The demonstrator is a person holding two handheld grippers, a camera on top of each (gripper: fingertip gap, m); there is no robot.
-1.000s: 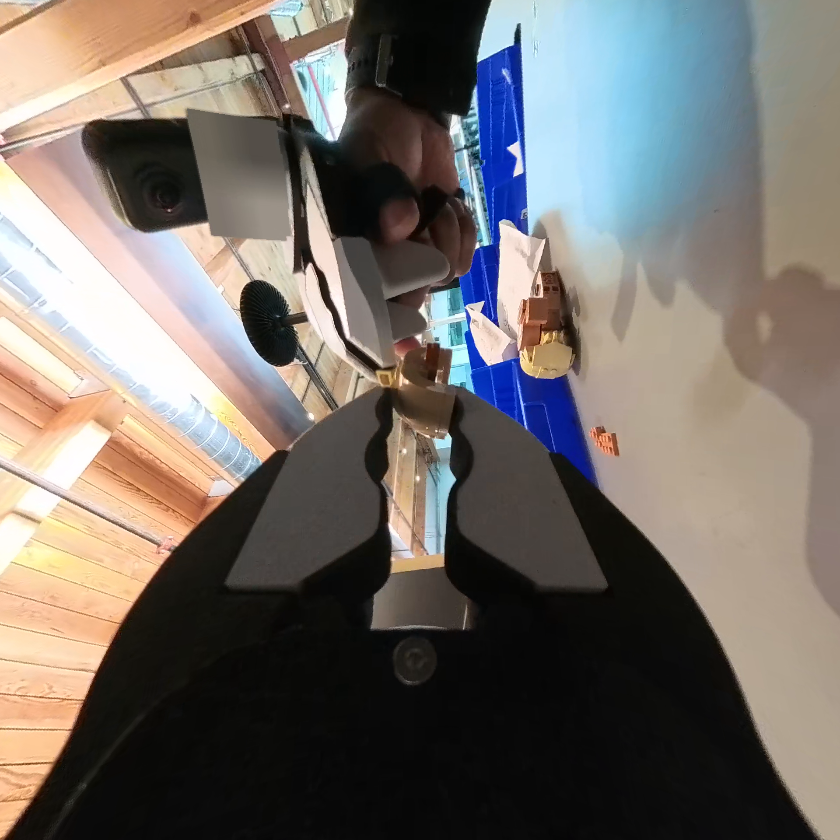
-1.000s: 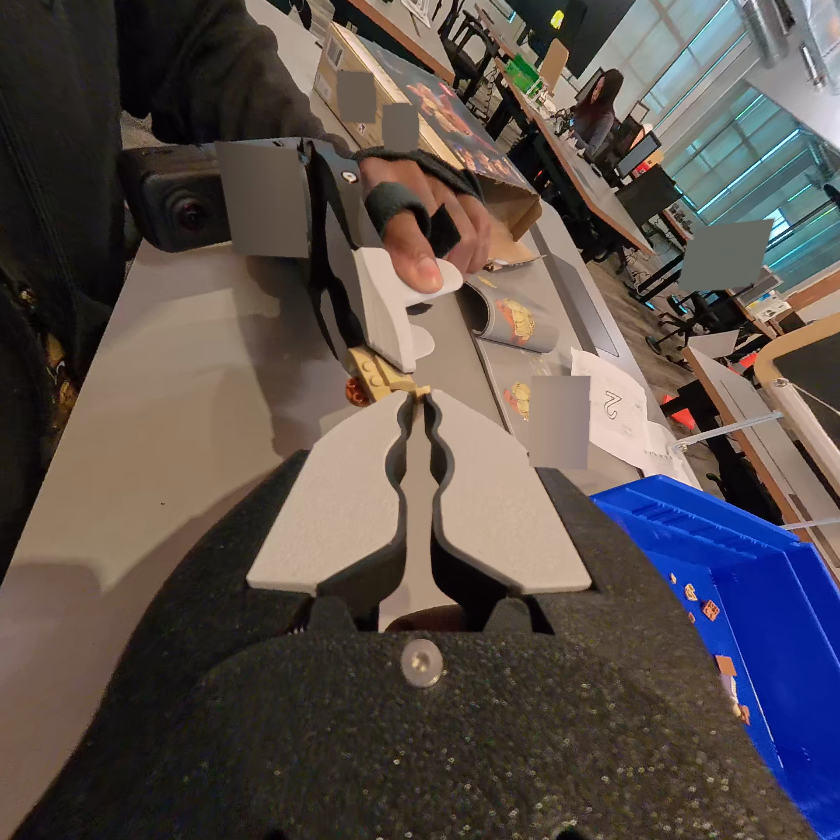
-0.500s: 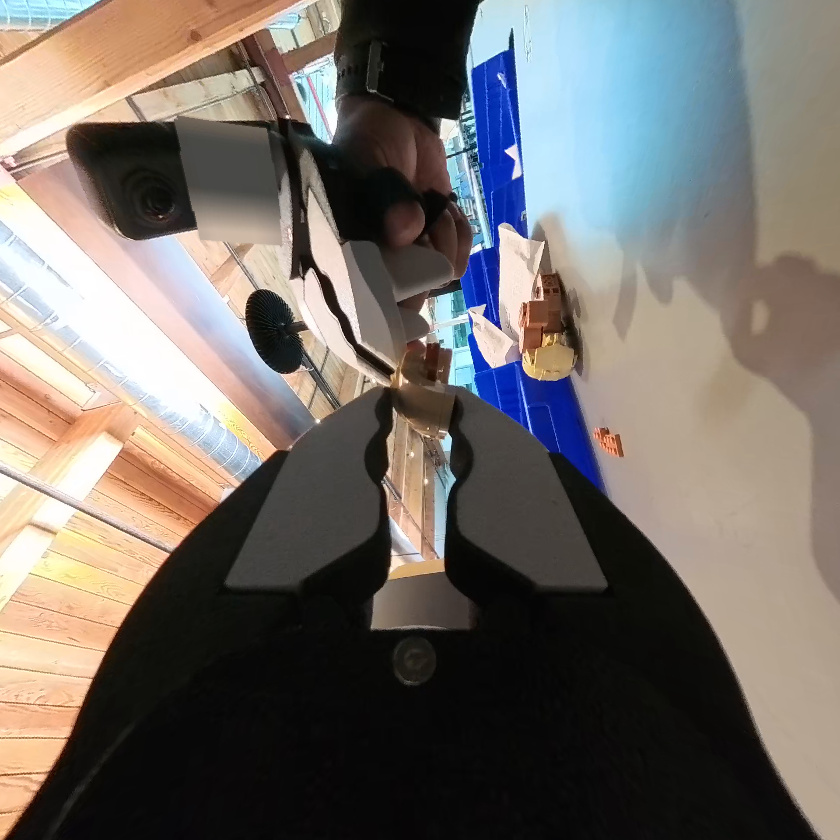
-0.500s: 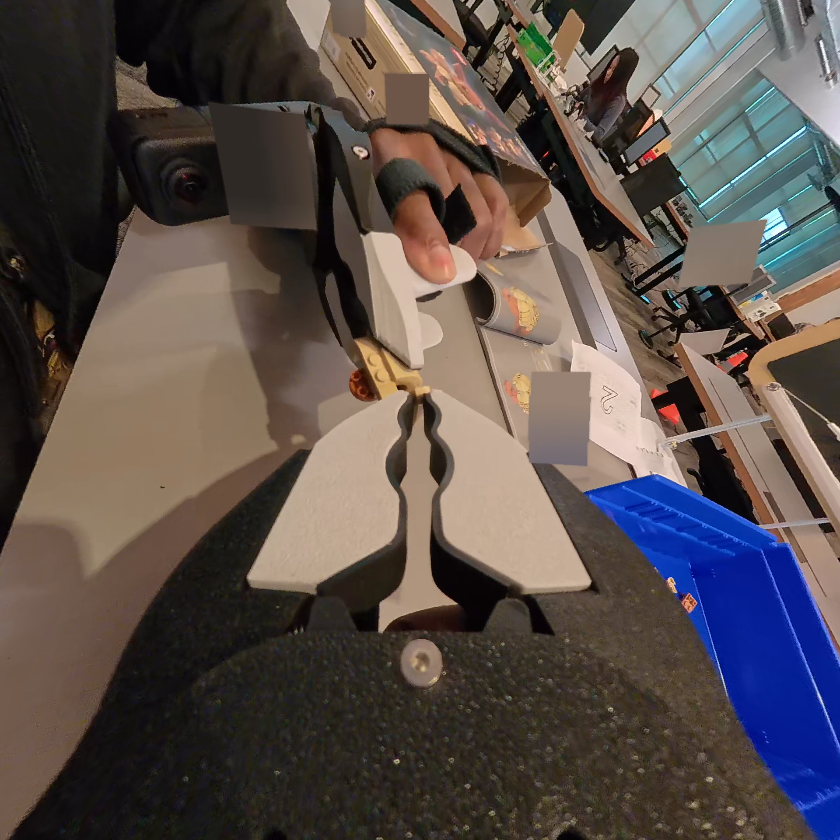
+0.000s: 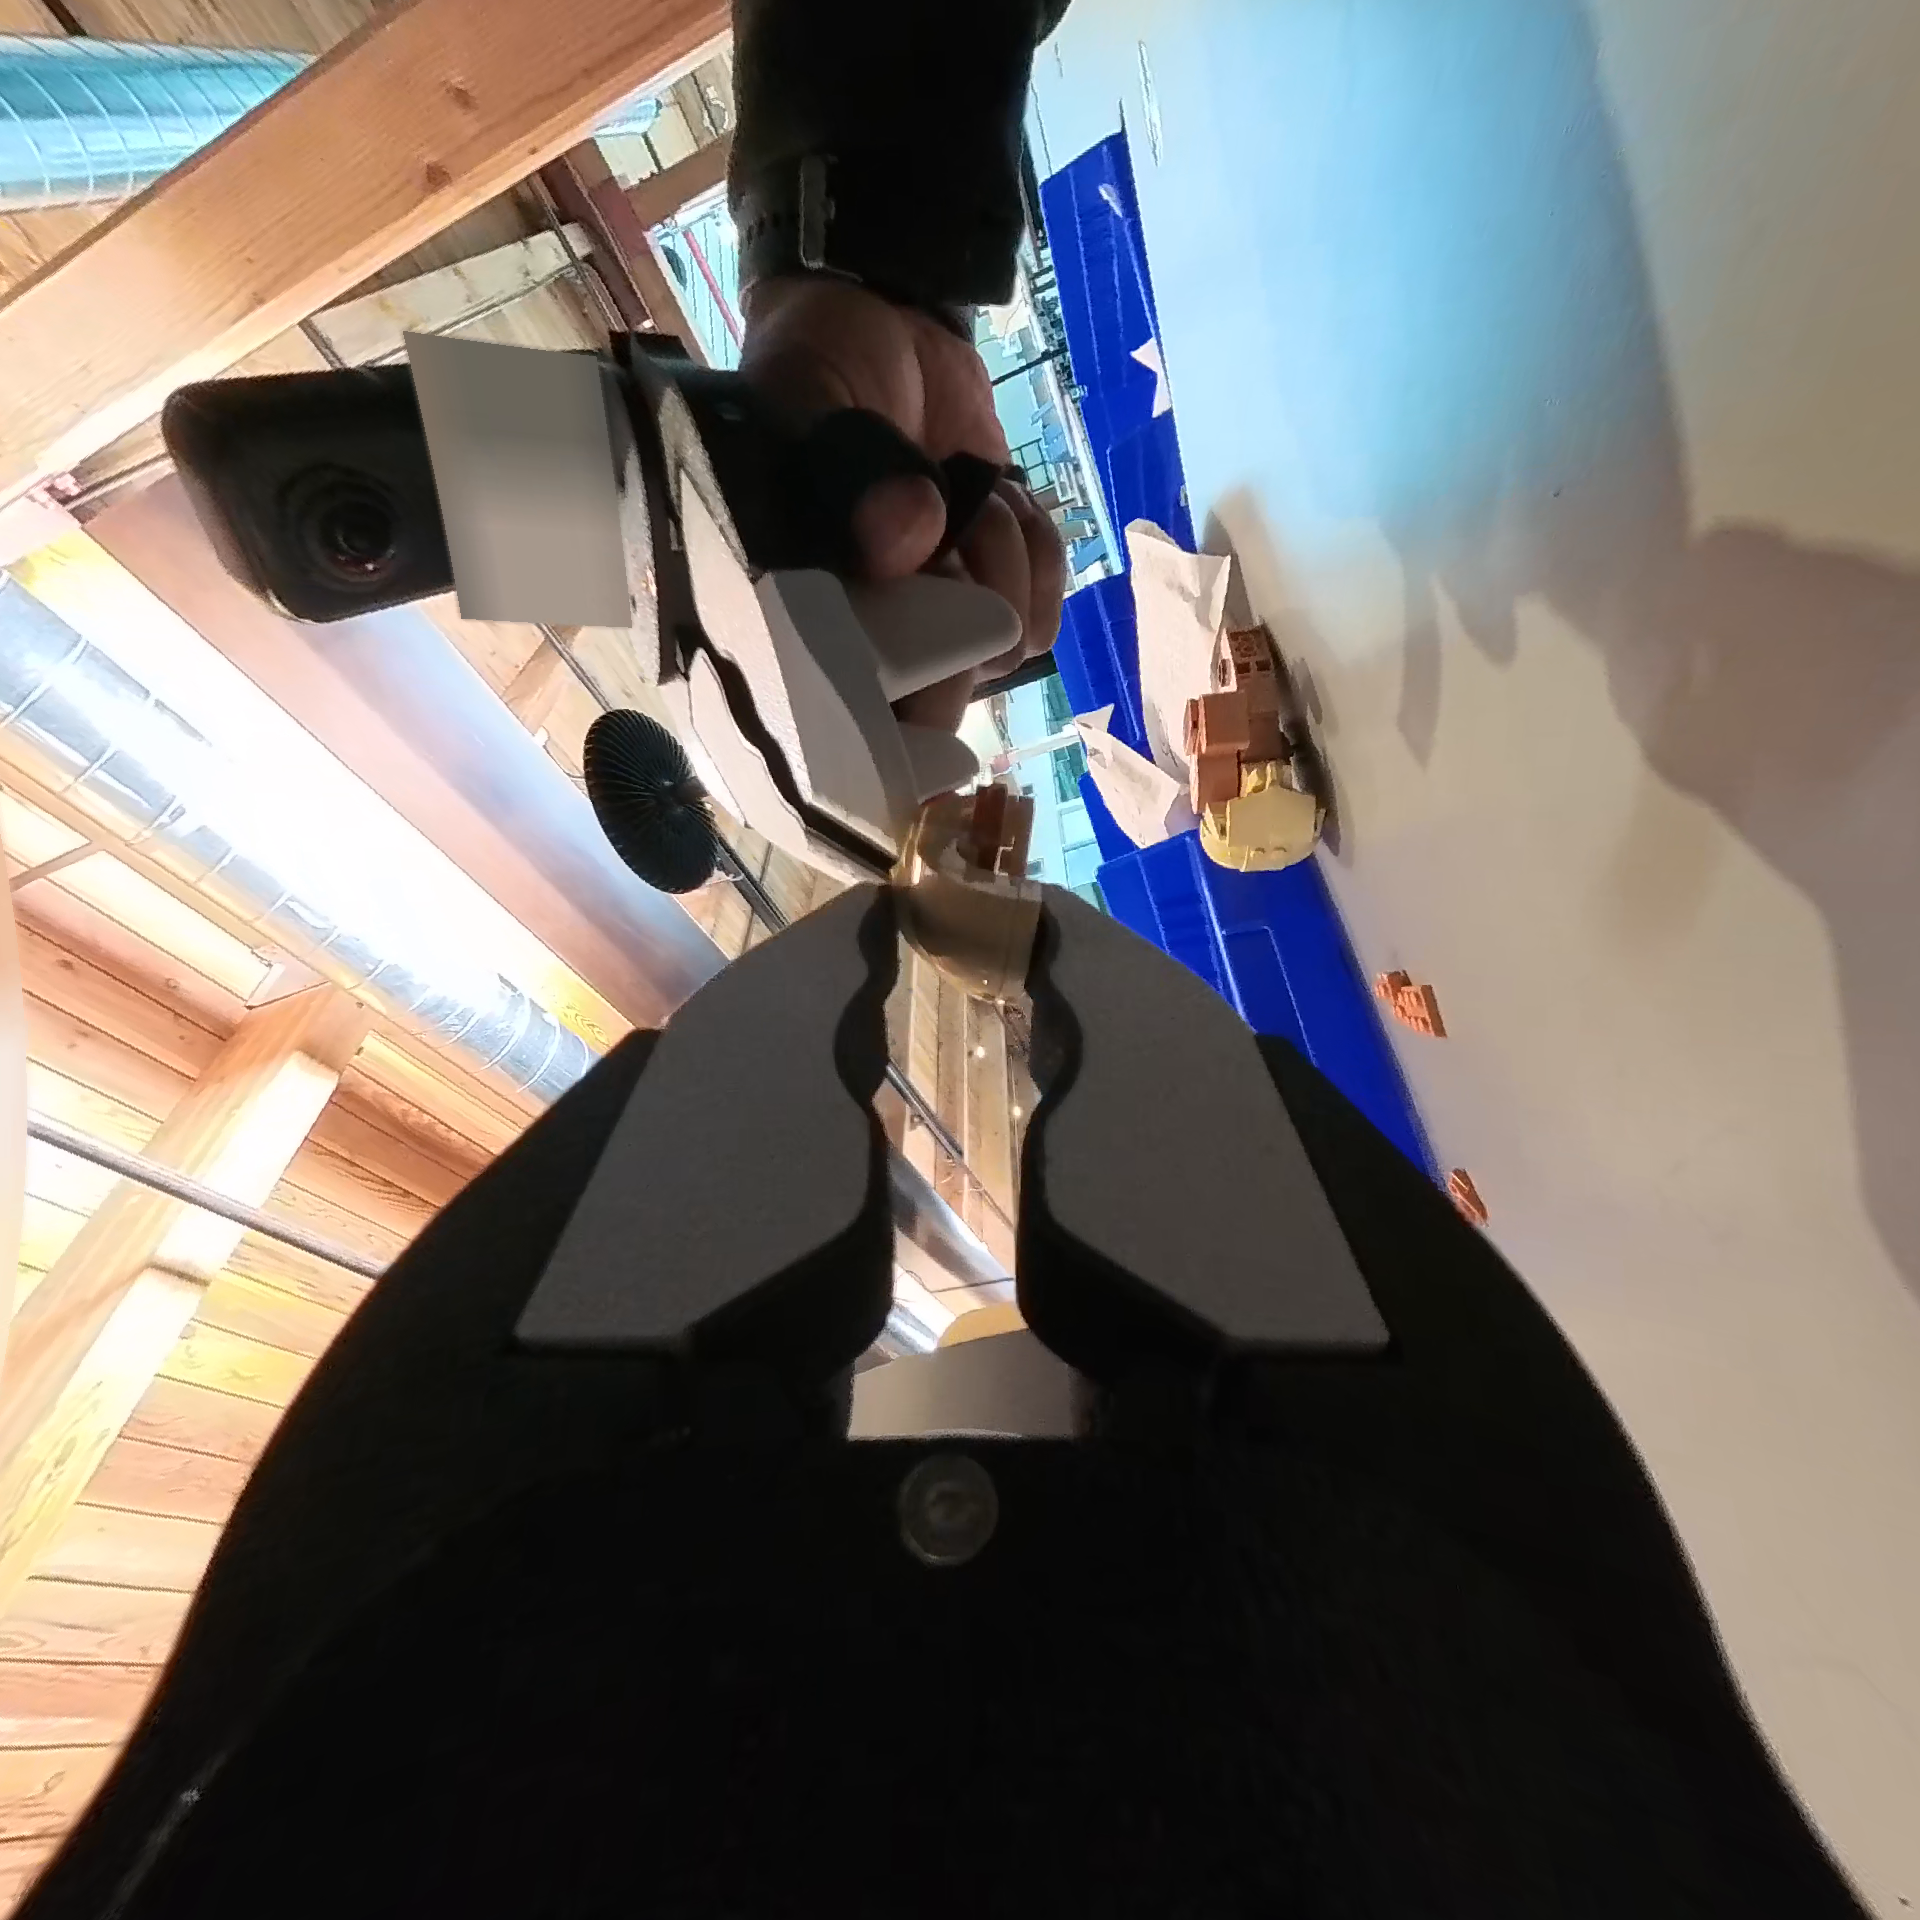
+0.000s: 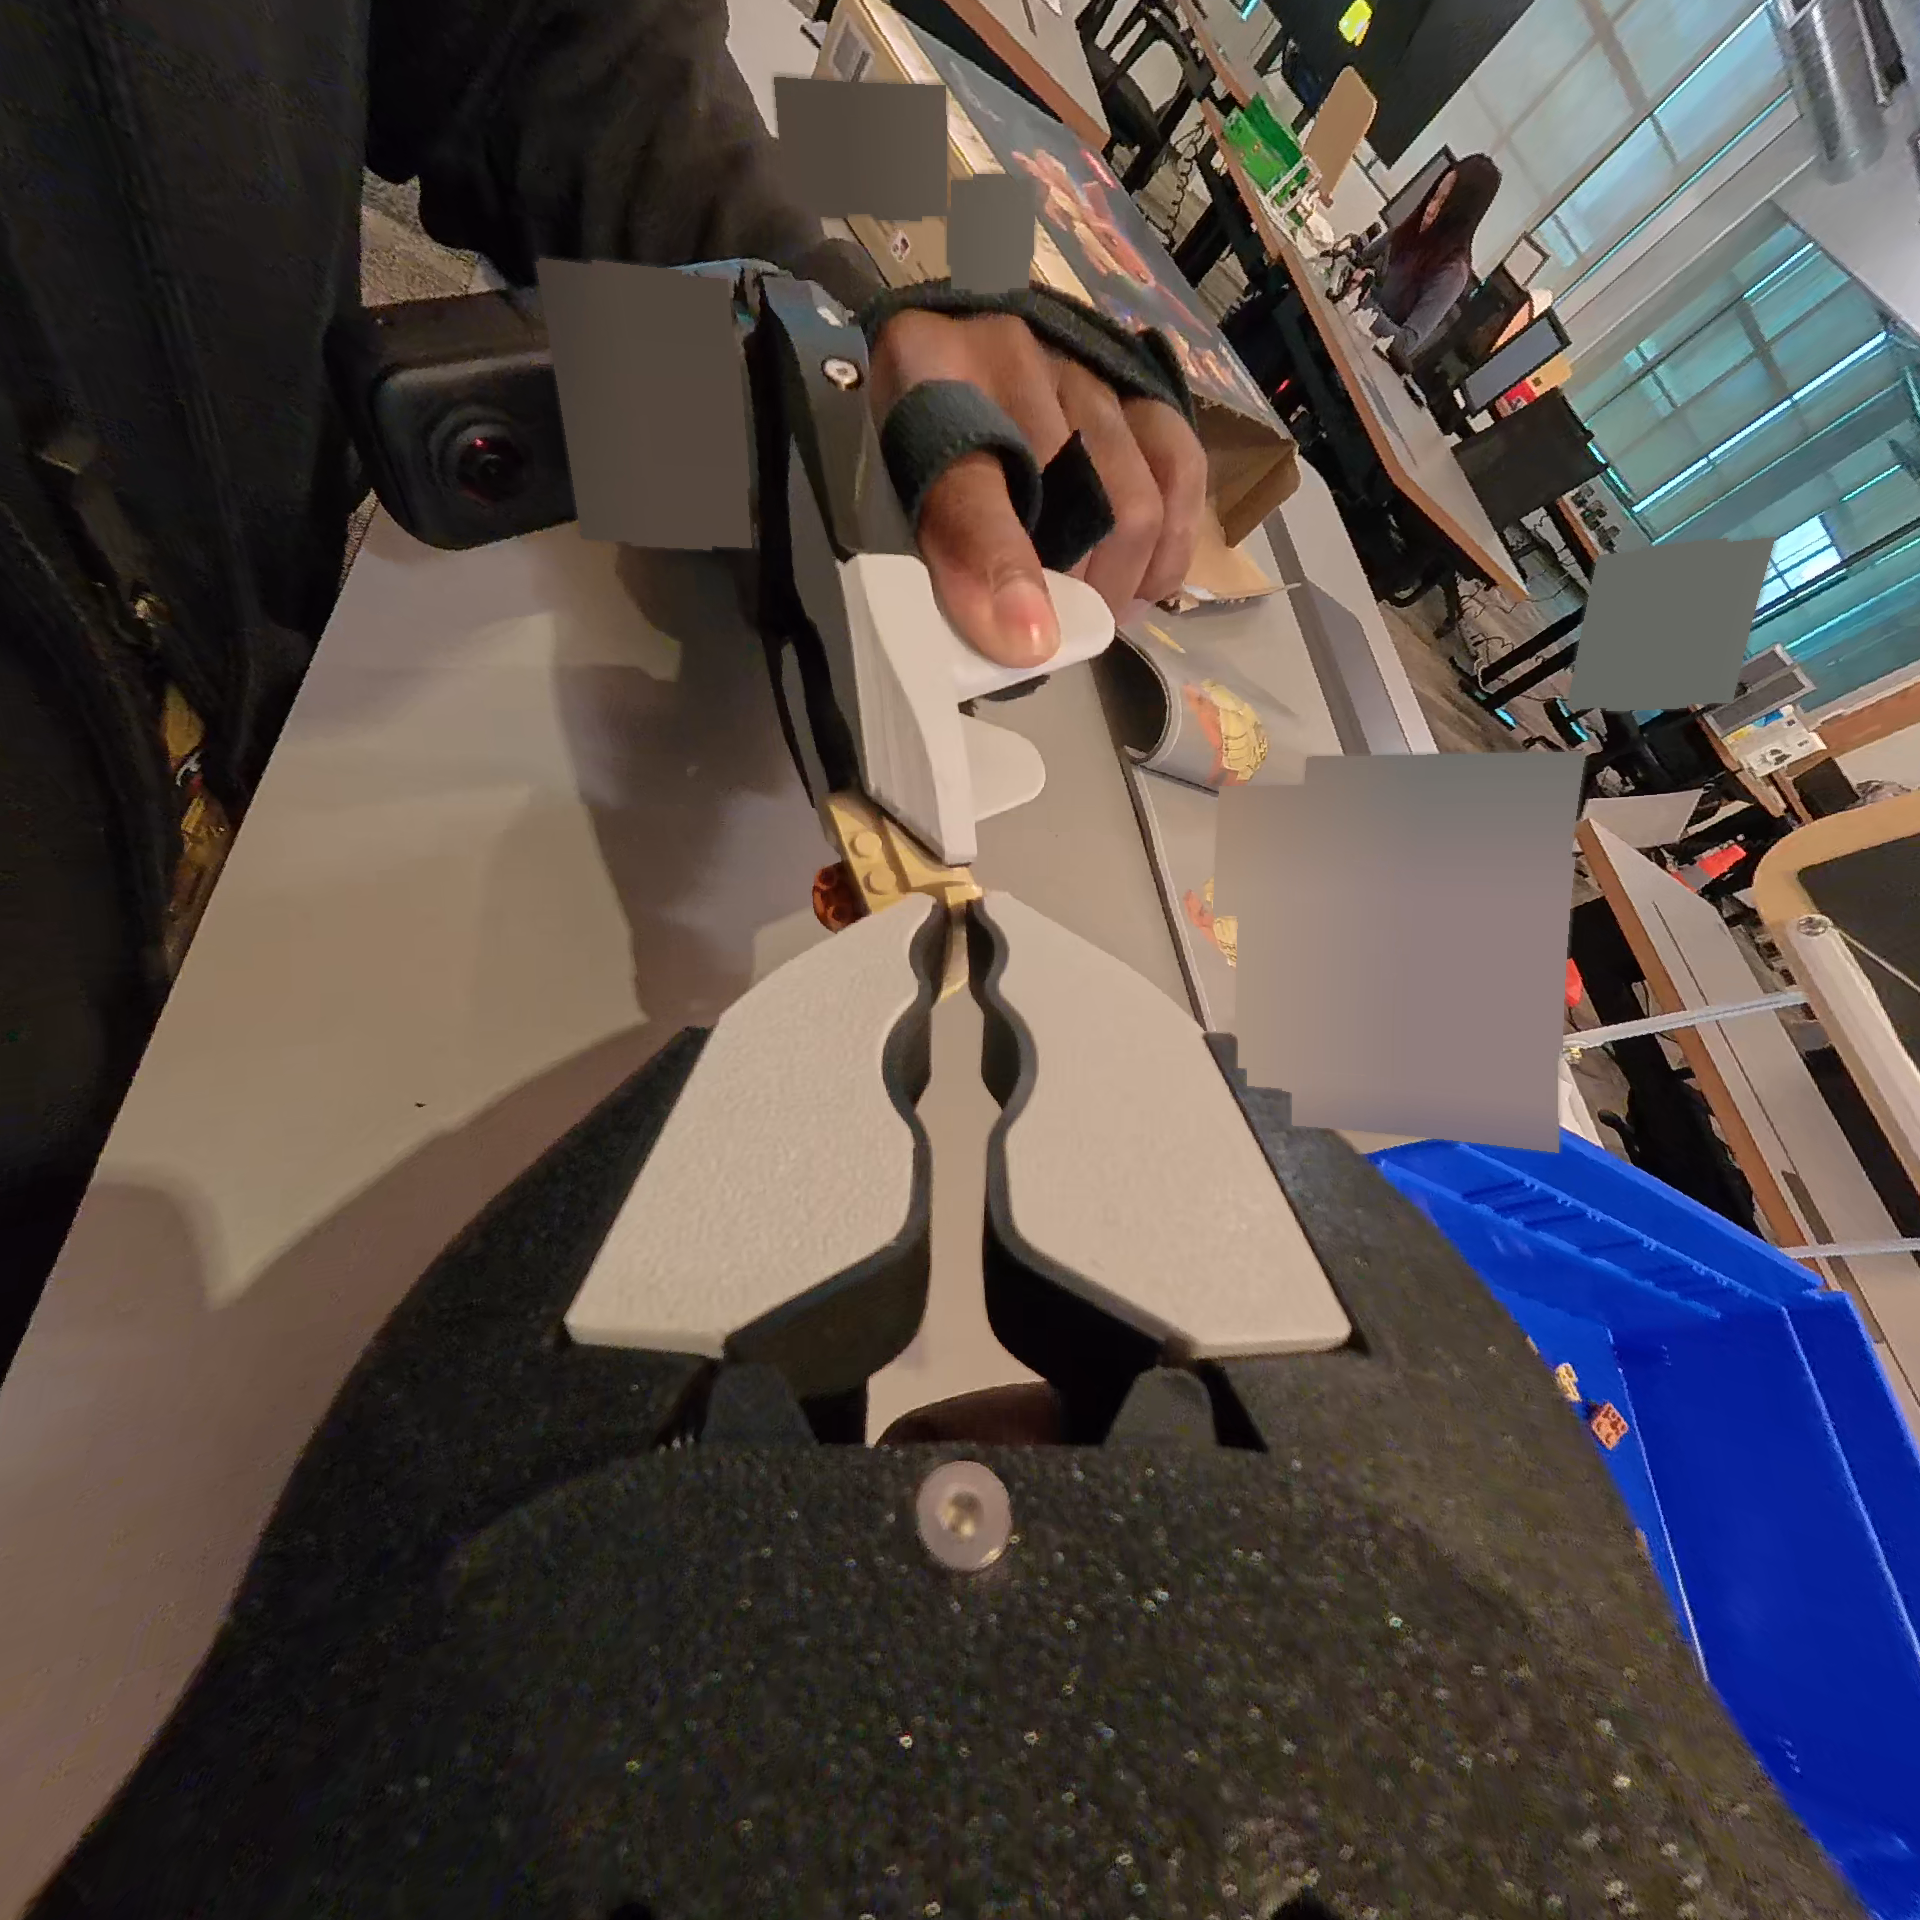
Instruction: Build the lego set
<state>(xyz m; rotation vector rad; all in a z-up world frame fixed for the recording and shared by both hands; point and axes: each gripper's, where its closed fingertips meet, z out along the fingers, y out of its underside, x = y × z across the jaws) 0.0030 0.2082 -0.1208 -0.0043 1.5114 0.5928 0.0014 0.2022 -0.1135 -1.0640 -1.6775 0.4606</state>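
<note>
In the left wrist view my left gripper (image 5: pixel 961 896) is shut on a small tan and gold lego assembly (image 5: pixel 966 930) with a brown brick (image 5: pixel 992 821) on its far end, held in the air beside the table. My right gripper (image 5: pixel 883 836) meets it from the upper left. In the right wrist view my right gripper (image 6: pixel 958 909) is shut on a thin gold edge of the same assembly (image 6: pixel 883 857), and my left gripper (image 6: pixel 940 821) grips its other end. A partly built brown and yellow model (image 5: pixel 1247 769) stands on the white table (image 5: pixel 1558 935).
Loose brown bricks (image 5: pixel 1410 1003) lie on the table near the blue bins (image 5: pixel 1257 966). Crumpled paper (image 5: pixel 1174 613) lies behind the model. A blue bin (image 6: pixel 1662 1403) with small bricks is at my right. An instruction booklet (image 6: pixel 1195 717) and a box (image 6: pixel 1091 208) lie farther off.
Both grippers stay shut on the assembly between them. The right gripper has tilted and shifted slightly against the left one; the pair moved a little closer to the cameras.
</note>
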